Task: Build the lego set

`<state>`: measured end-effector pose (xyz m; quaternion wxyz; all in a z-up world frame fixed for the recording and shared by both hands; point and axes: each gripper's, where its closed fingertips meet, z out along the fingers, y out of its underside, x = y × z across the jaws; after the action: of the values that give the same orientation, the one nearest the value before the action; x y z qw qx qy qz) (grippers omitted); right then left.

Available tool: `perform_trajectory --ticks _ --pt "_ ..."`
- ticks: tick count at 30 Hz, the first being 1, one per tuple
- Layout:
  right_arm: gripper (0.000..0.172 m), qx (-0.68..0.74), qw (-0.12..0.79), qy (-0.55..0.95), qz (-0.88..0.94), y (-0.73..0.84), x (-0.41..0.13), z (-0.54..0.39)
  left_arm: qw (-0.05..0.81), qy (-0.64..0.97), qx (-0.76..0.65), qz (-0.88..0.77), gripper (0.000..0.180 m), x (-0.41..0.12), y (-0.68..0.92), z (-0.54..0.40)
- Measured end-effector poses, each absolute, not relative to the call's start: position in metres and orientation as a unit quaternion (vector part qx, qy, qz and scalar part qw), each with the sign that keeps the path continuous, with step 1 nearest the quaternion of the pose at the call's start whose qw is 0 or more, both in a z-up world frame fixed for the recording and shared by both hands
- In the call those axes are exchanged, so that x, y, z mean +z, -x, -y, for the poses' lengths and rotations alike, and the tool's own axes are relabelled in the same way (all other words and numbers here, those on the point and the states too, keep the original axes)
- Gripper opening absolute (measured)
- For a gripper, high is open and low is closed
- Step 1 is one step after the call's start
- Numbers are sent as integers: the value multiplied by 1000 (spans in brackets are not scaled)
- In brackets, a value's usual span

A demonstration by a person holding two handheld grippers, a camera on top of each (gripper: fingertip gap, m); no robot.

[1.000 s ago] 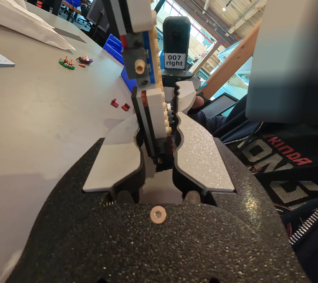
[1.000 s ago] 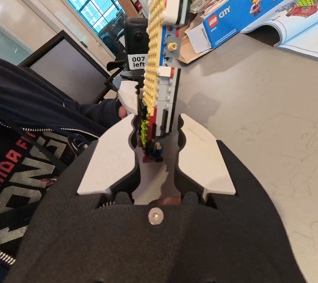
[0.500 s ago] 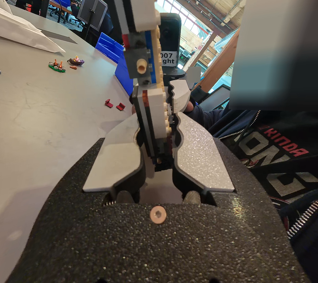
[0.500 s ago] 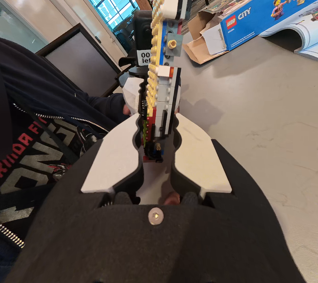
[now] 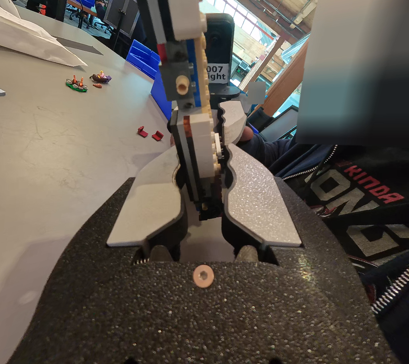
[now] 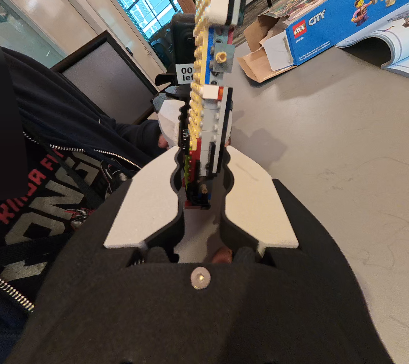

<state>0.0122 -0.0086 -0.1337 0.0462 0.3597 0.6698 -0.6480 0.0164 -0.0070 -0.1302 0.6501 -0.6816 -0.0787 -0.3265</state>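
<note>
A: Biggest thing first, what's around?

B: The grey table (image 5: 55, 154), wide and bare to the left in the left wrist view, its curved far edge running past blue bins (image 5: 143, 58). In the right wrist view it stretches open to the right, up to a blue toy box (image 6: 345, 14) with a torn cardboard flap and an open booklet (image 6: 396, 50) at the far right edge. The person's dark jacket (image 6: 66, 114) closes off the other side.

A: And the model?

B: A tall brick build (image 5: 194, 149), white, grey, black, with a tan studded plate, stands upright off the table, held from opposite ends. The left gripper (image 5: 202, 154) has both pale fingers clamped on its lower part; the right gripper (image 6: 202, 154) is closed on the same build (image 6: 205, 132), pads against both faces.

A: Loose bits?

B: White paper (image 5: 33, 43) far left, a green plate with small orange pieces (image 5: 76, 85), and two small red parts (image 5: 150, 133) near the build, well apart from both grippers.
</note>
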Motion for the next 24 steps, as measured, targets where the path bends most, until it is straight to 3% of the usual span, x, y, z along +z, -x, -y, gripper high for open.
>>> perform_trajectory --ticks 5,24 --pt "38 -652 41 -356 -669 -13 -130 7 647 690 -317 66 33 -133 -19 6" --pt "31 -664 43 -336 -666 -15 -128 7 644 698 -309 55 33 -131 -25 6"
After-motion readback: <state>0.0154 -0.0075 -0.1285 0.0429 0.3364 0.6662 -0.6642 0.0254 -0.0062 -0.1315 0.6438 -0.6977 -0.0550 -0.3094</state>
